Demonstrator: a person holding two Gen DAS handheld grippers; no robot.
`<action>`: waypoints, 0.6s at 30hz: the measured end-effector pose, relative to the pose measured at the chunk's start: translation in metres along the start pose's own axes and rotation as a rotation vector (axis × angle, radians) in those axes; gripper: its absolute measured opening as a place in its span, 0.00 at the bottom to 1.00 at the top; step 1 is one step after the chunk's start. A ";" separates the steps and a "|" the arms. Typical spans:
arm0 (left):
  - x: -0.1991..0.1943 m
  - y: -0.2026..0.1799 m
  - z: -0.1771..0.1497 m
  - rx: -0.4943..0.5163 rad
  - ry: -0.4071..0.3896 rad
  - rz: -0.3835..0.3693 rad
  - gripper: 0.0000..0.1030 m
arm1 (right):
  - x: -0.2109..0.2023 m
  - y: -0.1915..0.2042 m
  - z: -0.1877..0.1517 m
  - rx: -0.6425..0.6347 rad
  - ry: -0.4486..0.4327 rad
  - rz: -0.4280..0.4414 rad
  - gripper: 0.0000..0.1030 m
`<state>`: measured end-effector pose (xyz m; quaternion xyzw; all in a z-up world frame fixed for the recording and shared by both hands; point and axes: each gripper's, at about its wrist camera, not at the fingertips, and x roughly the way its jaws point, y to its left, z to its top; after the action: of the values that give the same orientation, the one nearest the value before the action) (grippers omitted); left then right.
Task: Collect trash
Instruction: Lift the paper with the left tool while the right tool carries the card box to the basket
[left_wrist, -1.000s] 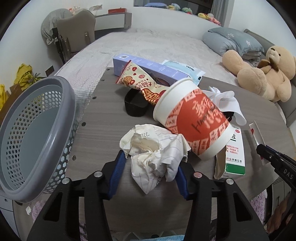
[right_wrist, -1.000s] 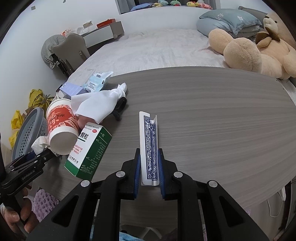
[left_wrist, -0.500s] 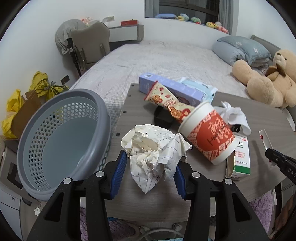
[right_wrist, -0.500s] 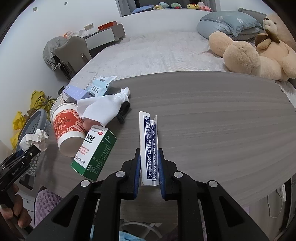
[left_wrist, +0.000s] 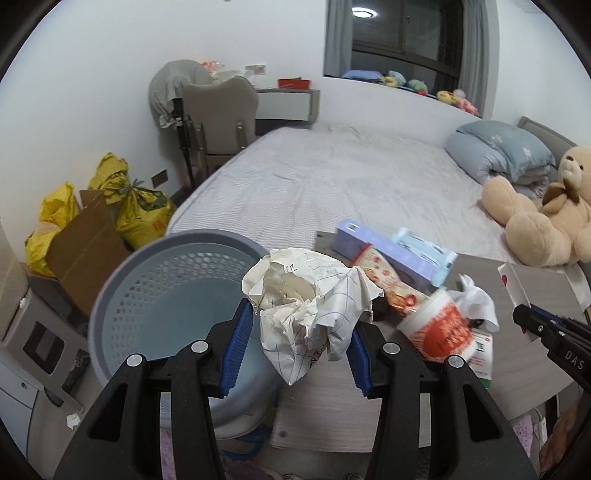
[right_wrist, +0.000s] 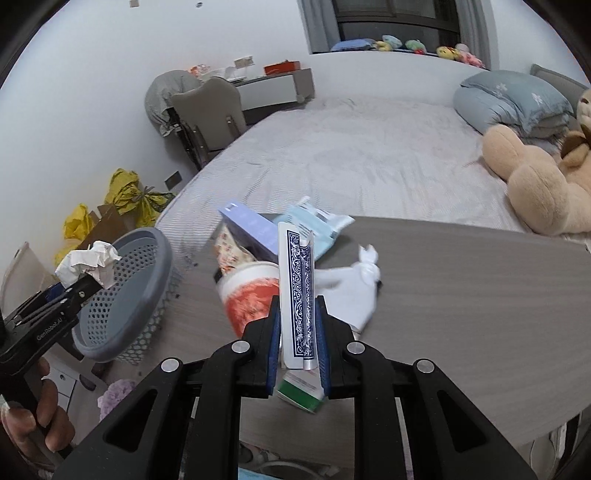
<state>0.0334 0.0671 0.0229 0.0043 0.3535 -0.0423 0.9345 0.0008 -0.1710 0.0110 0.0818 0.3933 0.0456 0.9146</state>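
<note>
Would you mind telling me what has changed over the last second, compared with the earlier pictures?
Both hands rose off the table. The left gripper carried the crumpled paper away from the cup to the grey basket. The right gripper lifted the card box toward the clutter. Both grips stayed shut; the table items stayed put.

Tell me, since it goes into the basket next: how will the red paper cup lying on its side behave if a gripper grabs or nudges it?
The red paper cup lies on its side, so a nudge would probably roll it in a curve. It looks like thin paper, likely light and easy to crush. The white tissue against it may drag along.
</note>
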 end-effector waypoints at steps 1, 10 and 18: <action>0.000 0.007 0.002 -0.007 -0.005 0.013 0.46 | 0.003 0.013 0.006 -0.021 -0.002 0.022 0.17; 0.015 0.089 0.009 -0.075 0.013 0.139 0.46 | 0.045 0.130 0.038 -0.201 0.031 0.209 0.17; 0.042 0.142 0.001 -0.120 0.091 0.194 0.46 | 0.100 0.203 0.036 -0.285 0.147 0.317 0.17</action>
<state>0.0767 0.2054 -0.0074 -0.0157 0.3951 0.0697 0.9158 0.0920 0.0392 0.0019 0.0091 0.4307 0.2495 0.8673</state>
